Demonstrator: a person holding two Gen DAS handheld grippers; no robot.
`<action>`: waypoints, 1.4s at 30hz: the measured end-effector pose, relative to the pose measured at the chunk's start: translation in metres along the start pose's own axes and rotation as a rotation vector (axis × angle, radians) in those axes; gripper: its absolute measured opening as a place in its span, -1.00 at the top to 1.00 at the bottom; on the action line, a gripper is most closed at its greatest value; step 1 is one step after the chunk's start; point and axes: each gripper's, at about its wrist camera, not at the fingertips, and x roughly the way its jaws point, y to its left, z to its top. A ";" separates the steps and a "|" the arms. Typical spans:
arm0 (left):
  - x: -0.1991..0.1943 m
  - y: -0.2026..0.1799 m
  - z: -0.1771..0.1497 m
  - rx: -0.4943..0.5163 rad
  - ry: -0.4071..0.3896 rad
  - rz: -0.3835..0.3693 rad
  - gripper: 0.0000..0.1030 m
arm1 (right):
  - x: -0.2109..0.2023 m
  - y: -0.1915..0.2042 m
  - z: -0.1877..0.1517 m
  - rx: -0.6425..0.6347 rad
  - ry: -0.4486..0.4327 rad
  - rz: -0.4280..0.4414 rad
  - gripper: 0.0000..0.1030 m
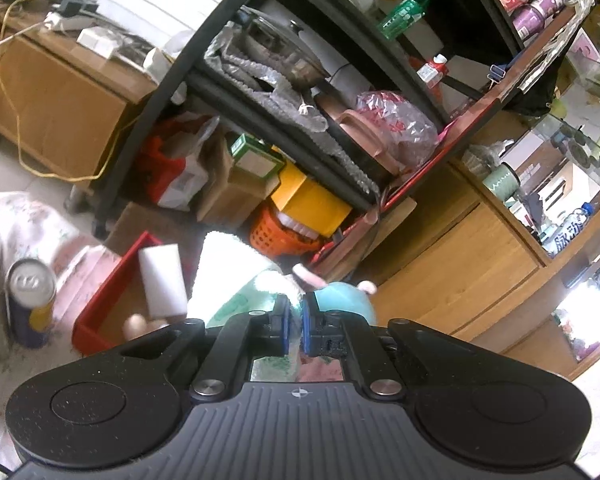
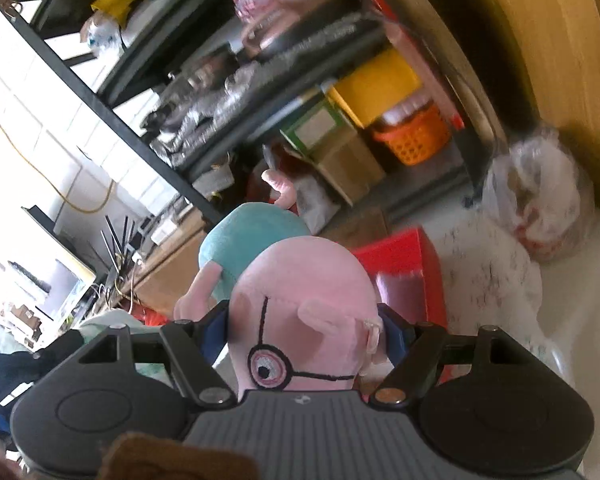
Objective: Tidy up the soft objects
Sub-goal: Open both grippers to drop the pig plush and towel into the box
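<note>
Black gripper body fills the near part of the left wrist view. The left gripper point(image 1: 294, 322) has its blue pads pressed together, and a thin edge of the towel point(image 1: 224, 276), white with a green part, seems pinched between them; I cannot tell this surely. Just beyond the pads is the teal body of the plush toy point(image 1: 346, 300). To the left a red box point(image 1: 100, 308) stands open, with a white sponge point(image 1: 162, 282) at its far rim and something round and beige inside, too blurred to name. A can point(image 1: 30, 300) stands left of the box. Far behind, a black shelf point(image 1: 284, 128) holds pots and plastic bags, and an orange basket point(image 1: 284, 236) sits below it.

From the right wrist view, the right gripper point(image 2: 306, 334) is spread wide and pinches the pink head of the plush toy point(image 2: 300, 296) between both pads. The red box point(image 2: 400, 276) is just behind the toy. A plastic bag point(image 2: 540, 204) lies far right on the floor, and the orange basket point(image 2: 414, 136) is under the shelf point(image 2: 236, 112).
</note>
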 end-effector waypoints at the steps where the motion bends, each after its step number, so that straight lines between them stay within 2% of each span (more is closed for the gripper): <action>1: 0.005 -0.001 0.002 0.004 -0.001 0.004 0.98 | 0.001 0.004 0.003 -0.018 -0.009 -0.009 0.09; 12: 0.067 0.003 0.010 0.045 0.032 0.085 0.92 | 0.040 0.019 0.009 -0.159 -0.016 -0.116 0.09; 16: 0.088 0.015 0.005 0.039 0.064 0.123 0.64 | 0.066 0.008 0.003 -0.122 0.039 -0.114 0.06; 18: 0.096 0.021 0.001 0.037 0.079 0.149 0.35 | 0.074 0.000 0.000 -0.082 0.043 -0.118 -0.02; 19: 0.098 0.023 0.001 0.036 0.082 0.161 0.12 | 0.076 -0.002 0.000 -0.068 0.043 -0.119 -0.02; 20: 0.099 0.025 0.000 0.036 0.083 0.174 0.01 | 0.076 -0.004 0.001 -0.063 0.047 -0.113 -0.03; 26: 0.085 0.028 0.004 0.025 0.071 0.197 -0.29 | 0.067 0.000 0.001 -0.069 0.052 -0.100 -0.10; 29: 0.074 0.024 -0.001 0.067 0.082 0.214 -0.32 | 0.058 0.004 0.001 -0.074 0.063 -0.100 -0.11; 35: 0.051 0.030 -0.039 0.170 0.187 0.279 -0.36 | 0.036 0.020 -0.015 -0.150 0.106 -0.123 -0.17; 38: 0.040 0.039 -0.064 0.192 0.276 0.304 -0.36 | 0.028 0.028 -0.035 -0.228 0.155 -0.157 -0.18; 42: 0.023 0.043 -0.088 0.210 0.333 0.304 -0.40 | 0.018 0.024 -0.068 -0.248 0.230 -0.170 -0.19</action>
